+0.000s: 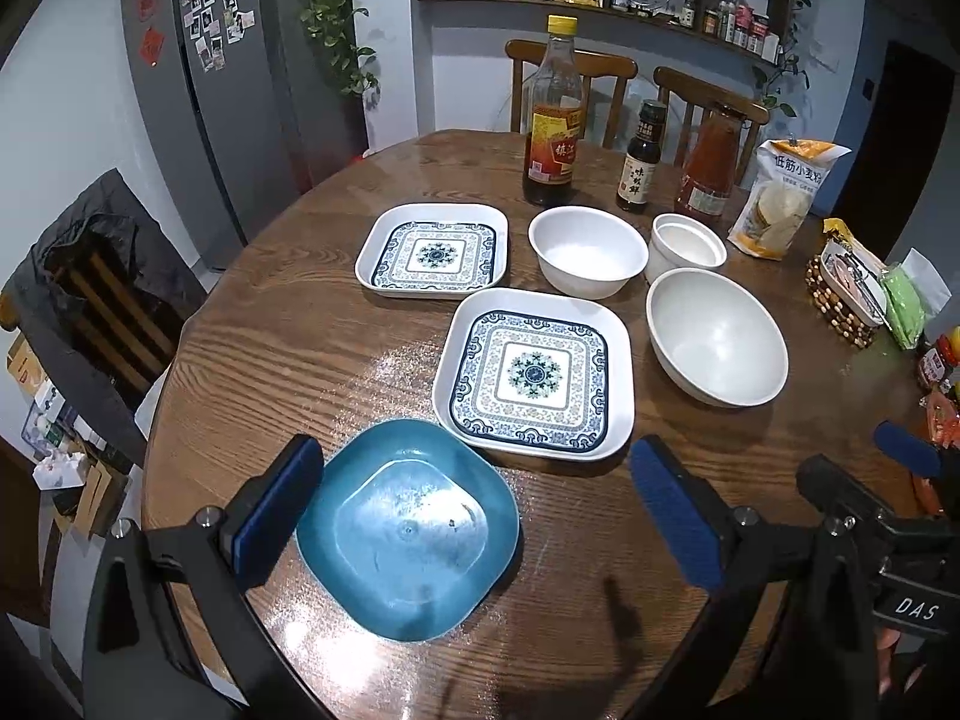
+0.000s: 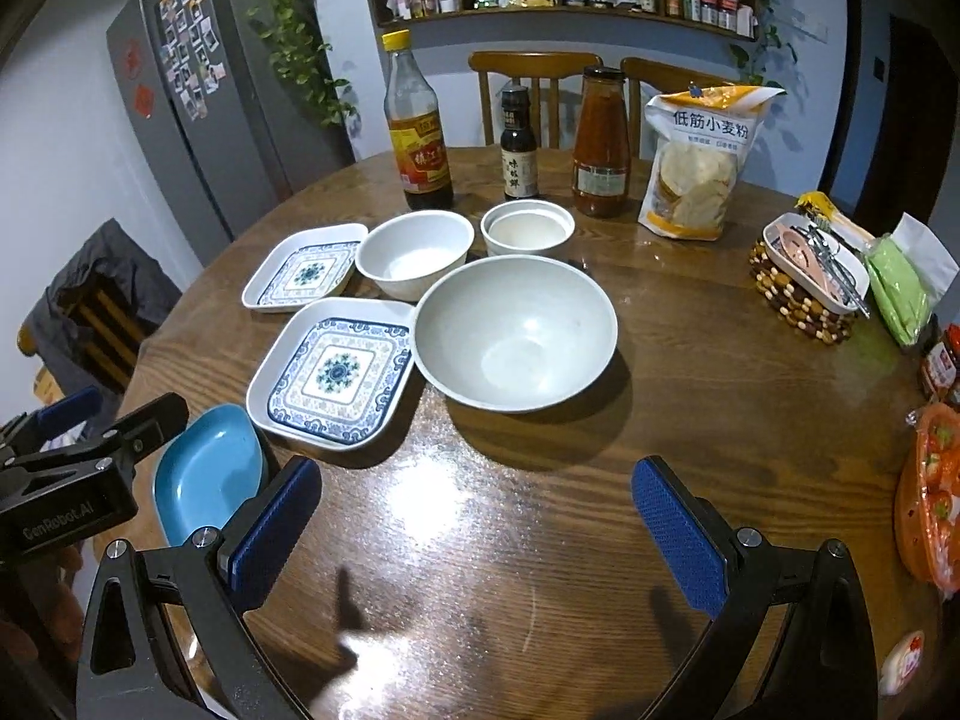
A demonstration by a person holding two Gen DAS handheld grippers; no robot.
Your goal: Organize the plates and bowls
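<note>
Jaws spread wide on both the left gripper [image 1: 477, 516] and right gripper [image 2: 477, 531], holding nothing, and the blue dish [image 1: 408, 531] at six o'clock of the nearer patterned plate [image 1: 534, 375] could skid off the table [image 1: 288, 354] if nudged.

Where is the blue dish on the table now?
In the left wrist view the blue dish sits at the near table edge, between the open left gripper's fingers, just before the nearer patterned square plate.
</note>
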